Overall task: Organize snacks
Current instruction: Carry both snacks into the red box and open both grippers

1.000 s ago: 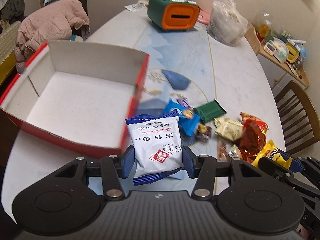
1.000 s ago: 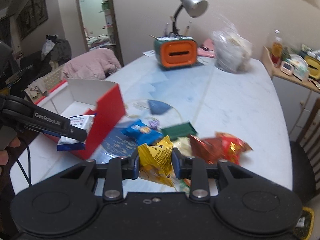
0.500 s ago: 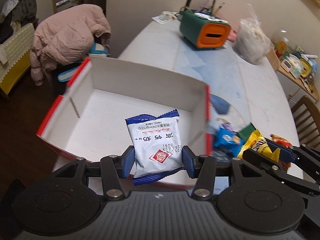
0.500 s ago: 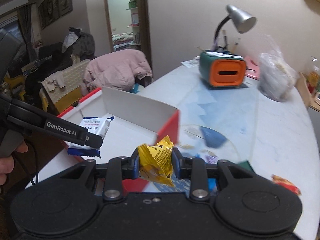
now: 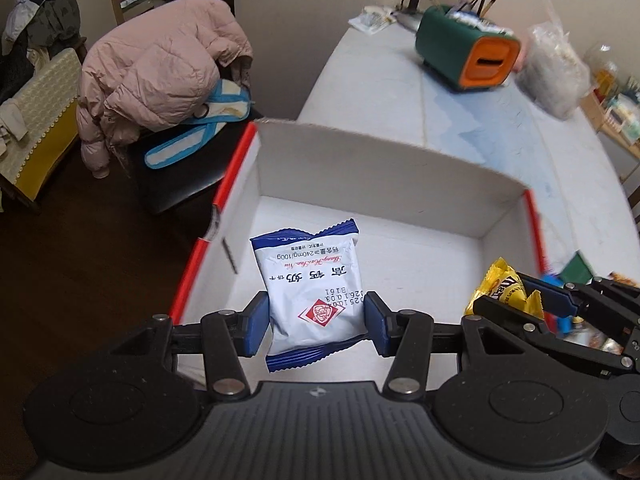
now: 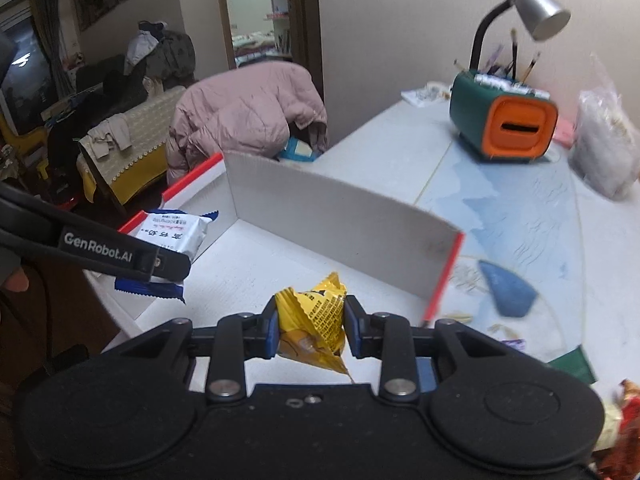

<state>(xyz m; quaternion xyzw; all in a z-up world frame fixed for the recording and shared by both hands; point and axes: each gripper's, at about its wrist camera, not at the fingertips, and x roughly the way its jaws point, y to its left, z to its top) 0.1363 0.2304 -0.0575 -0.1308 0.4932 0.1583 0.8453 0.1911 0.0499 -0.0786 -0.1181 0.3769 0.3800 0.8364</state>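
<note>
While both packets are held above the floor of the red-and-white cardboard box (image 5: 460, 196), nothing is yet seen lying inside it. The white-and-blue snack packet (image 5: 314, 284) is clenched in the left claw (image 5: 316, 322), the yellow snack packet (image 6: 314, 326) in the right claw (image 6: 310, 330). More snacks (image 6: 612, 420) are left on the worktop (image 6: 520, 208), so most sorting is judged undone.

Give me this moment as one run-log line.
left gripper: shut on blue-white packet | right gripper: shut on yellow packet | both over open box | nothing released yet
</note>
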